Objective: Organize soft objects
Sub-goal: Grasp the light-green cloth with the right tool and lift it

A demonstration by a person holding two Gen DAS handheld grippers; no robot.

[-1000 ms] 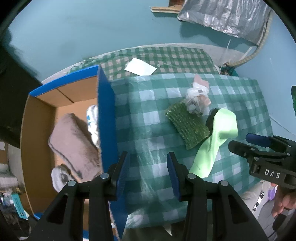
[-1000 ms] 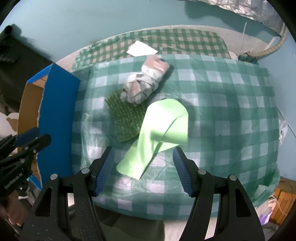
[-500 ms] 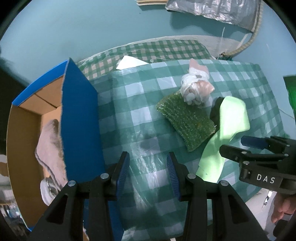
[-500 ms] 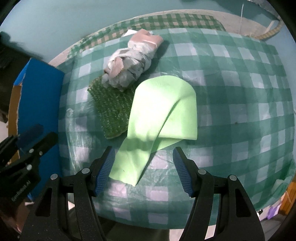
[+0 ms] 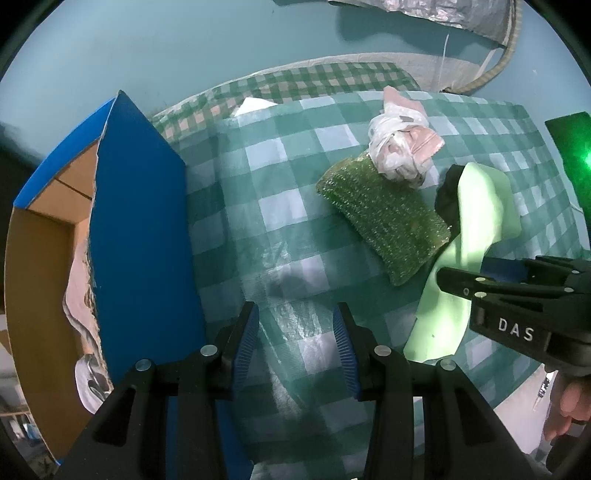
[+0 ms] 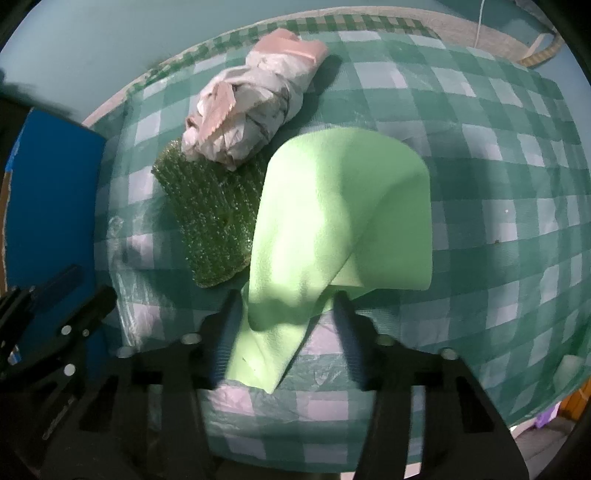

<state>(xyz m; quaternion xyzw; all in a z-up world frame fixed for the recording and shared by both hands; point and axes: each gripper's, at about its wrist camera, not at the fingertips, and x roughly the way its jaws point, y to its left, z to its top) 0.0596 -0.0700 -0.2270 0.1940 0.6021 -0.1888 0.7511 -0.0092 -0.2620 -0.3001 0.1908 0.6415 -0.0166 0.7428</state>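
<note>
Right gripper [image 6: 284,325] was open, jaws straddling the near tail of the green cloth [image 6: 343,221] on the checked table [image 6: 498,184]. Left gripper [image 5: 295,332] was open and empty over bare table, beside the box [image 5: 140,221].

Risk: pinching only the thin tail could let the cloth slip or drag the scrubber [image 6: 210,218] touching the cloth's left edge. The wrapped bundle [image 6: 251,110] lay just beyond, overlapping the scrubber.

This looks like a room in a home. A small table has a green checked cloth [image 5: 280,206] with a clear plastic sheet on it. Around it there is a plain teal floor [image 5: 184,48], a cardboard box [image 5: 140,229] and a silver tarp [image 5: 450,14].
</note>
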